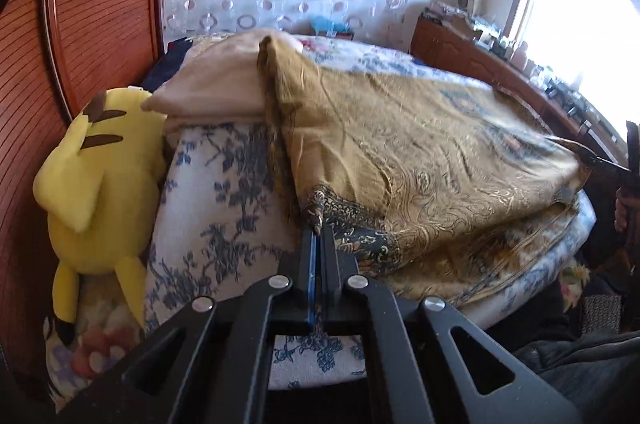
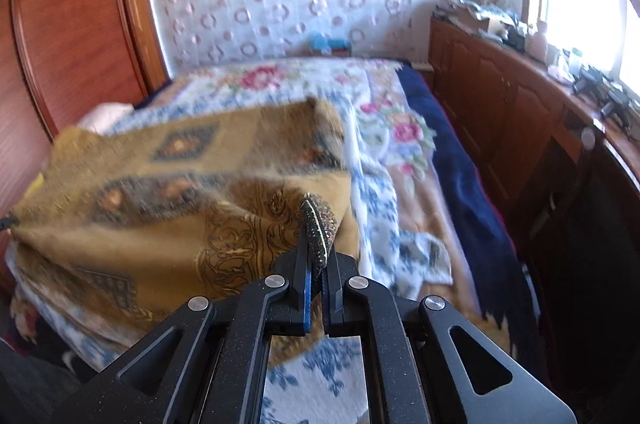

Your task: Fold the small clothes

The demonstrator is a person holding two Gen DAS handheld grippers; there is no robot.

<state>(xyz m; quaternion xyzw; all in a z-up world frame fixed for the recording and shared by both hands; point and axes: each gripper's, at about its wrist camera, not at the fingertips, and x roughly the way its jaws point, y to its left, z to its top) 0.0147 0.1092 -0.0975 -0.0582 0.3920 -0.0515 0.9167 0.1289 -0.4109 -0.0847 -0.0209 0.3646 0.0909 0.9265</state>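
A mustard-gold patterned cloth [image 1: 420, 152] with a dark ornate border is held up, stretched over the bed. My left gripper [image 1: 318, 228] is shut on its near left corner. My right gripper [image 2: 316, 256] is shut on another corner with the dark border; the cloth [image 2: 160, 192] spreads to its left, blurred. In the left wrist view the right gripper [image 1: 628, 168] shows at the far right edge, pulling the cloth taut. The cloth's far edge drapes over a beige pillow [image 1: 216, 84].
The bed [image 2: 384, 144] has a blue-and-white floral cover. A yellow plush toy [image 1: 100, 184] lies by the wooden headboard [image 1: 80, 24] on the left. A wooden cabinet [image 2: 500, 96] with clutter runs under the bright window on the right.
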